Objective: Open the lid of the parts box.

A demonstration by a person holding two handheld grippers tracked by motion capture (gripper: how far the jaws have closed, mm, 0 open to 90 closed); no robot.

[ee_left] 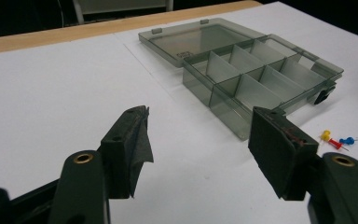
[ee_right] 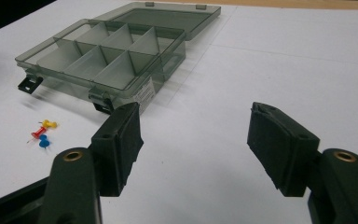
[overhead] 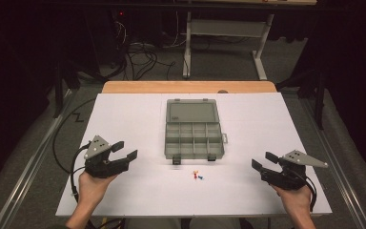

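A smoky clear compartment box [overhead: 193, 138] lies open at the middle of the white table, its lid [overhead: 192, 111] folded back flat. The same box [ee_left: 261, 79] [ee_right: 107, 58] has several empty compartments. Three push pins, yellow, red and blue [overhead: 198, 175] [ee_left: 336, 141] [ee_right: 42, 134], lie loose just in front of it. My left gripper [overhead: 124, 150] [ee_left: 198, 154] is at the table's left, open, with nothing between the jaws. My right gripper [overhead: 263, 161] [ee_right: 193, 147] is at the table's right, open and empty, pointing toward the box.
The white table sheet [overhead: 133, 119] ends at a wooden strip [overhead: 186, 87] at the far edge. Beyond it stand a desk frame [overhead: 226, 43] and floor cables [overhead: 140, 55]. A cable [overhead: 64, 138] hangs off the table's left side.
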